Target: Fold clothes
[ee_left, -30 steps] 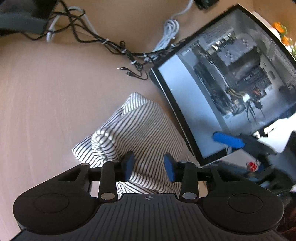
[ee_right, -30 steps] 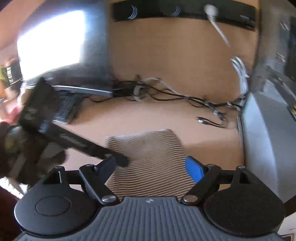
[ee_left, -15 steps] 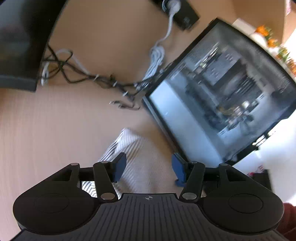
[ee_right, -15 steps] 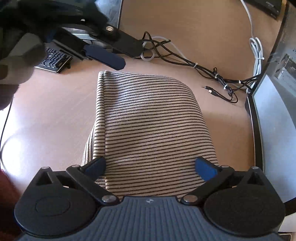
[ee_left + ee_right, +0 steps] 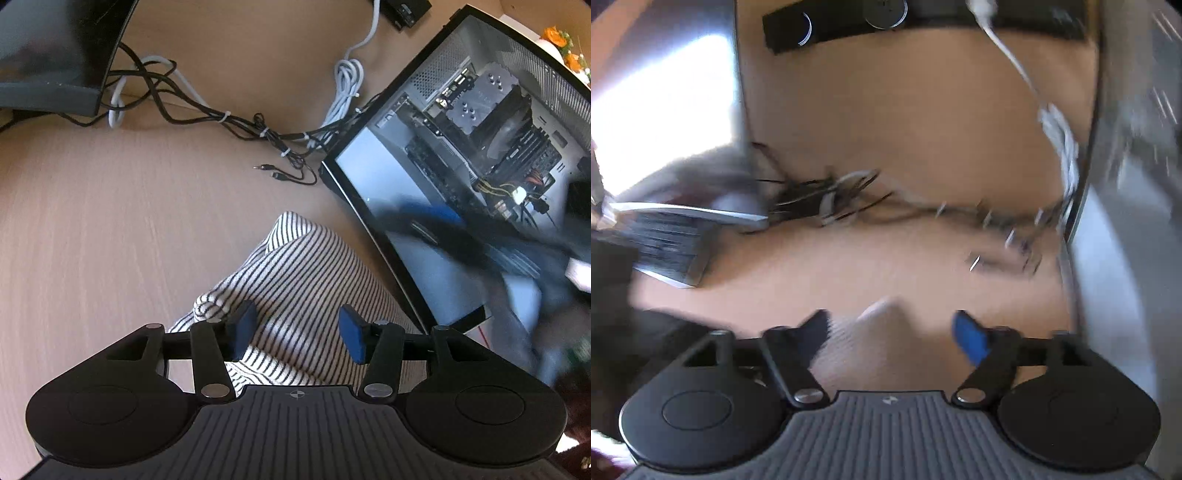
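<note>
In the left wrist view our left gripper (image 5: pixel 297 332) sits at the bottom centre of the frame with its blue-padded jaws spread apart, holding nothing. Between and above them lies the striped garment (image 5: pixel 295 269), folded into a bundle on the wooden desk (image 5: pixel 110 229), its rolled edge at lower left of centre. To the right of the cloth stands an open computer case (image 5: pixel 480 122), filling the upper right. A tangle of cables (image 5: pixel 236 122) runs across the upper middle, and a monitor base (image 5: pixel 55 92) occupies the upper left. At right of centre we see the right gripper (image 5: pixel 436 218) as a blurred blue-and-dark streak in front of the case.

The right wrist view is heavily blurred. Our right gripper (image 5: pixel 890 332) shows at bottom centre, its jaws wide apart and empty. A pale corner of the striped garment (image 5: pixel 879 332) pokes up between them. A keyboard (image 5: pixel 665 247) lies at centre left.
</note>
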The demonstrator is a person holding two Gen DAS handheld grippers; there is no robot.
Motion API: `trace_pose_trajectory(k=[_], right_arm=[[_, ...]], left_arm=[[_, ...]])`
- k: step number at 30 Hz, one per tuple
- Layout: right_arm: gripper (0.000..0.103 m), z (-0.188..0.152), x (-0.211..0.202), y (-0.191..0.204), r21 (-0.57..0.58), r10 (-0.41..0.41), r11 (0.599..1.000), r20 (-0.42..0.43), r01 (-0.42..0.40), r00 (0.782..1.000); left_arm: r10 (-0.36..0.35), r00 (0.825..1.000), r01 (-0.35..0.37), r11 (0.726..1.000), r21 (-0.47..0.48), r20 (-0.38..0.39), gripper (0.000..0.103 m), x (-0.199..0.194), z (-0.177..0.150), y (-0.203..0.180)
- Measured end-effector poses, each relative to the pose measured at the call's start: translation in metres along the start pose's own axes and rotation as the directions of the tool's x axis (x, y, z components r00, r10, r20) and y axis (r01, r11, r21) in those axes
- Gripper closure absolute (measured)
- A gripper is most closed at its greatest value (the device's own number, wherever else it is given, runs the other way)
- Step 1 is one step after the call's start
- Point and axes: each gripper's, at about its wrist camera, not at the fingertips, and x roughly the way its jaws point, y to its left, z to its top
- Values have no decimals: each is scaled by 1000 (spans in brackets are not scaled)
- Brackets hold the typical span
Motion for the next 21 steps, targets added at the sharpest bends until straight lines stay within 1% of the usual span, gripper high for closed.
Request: trace_pose_trajectory(k=[1,4,6,8,9,10,15,17,19,21], right_arm=[[45,3,10,1,-21,-29,999,-10,29,1000],[44,11,39,3,-87,-117,990,-35,113,993],[41,17,59,4,-131,-176,977,-49,168,983],[41,22,79,5,-176,-234,959,-60,221,970],[41,25,88,6,-199,-264,949,-65,246,962],[41,27,87,6,-210,-271,944,-59,253,961],[41,16,32,11,-203,-166,966,-8,161,986],[41,6,15,12,-182,-129,976,-15,124,992],[36,-11,12,12,-185,-122,977,-52,110,991],[25,-18,5,16,-201,-118,974,-51,105,992]], left_arm=[[3,1000,-3,1000,5,-3,49,-1,0,-1],[11,1000,-11,1000,22,-12,49,-2,-2,-3],[10,1000,-9,1000,23,-15,48,-2,-3,-4],[16,1000,-16,1000,27,-16,48,-2,-3,-6],[18,1000,-17,999,27,-16,46,-2,-4,-6],[14,1000,-14,1000,22,-16,46,-2,-4,-5],[5,1000,-5,1000,10,-19,44,-2,-2,-3],[4,1000,-4,1000,13,-20,43,-2,-2,-4],[2,1000,-2,1000,15,-23,42,-2,-2,-4],[1,1000,-1,1000,16,-26,42,-2,-2,-5]])
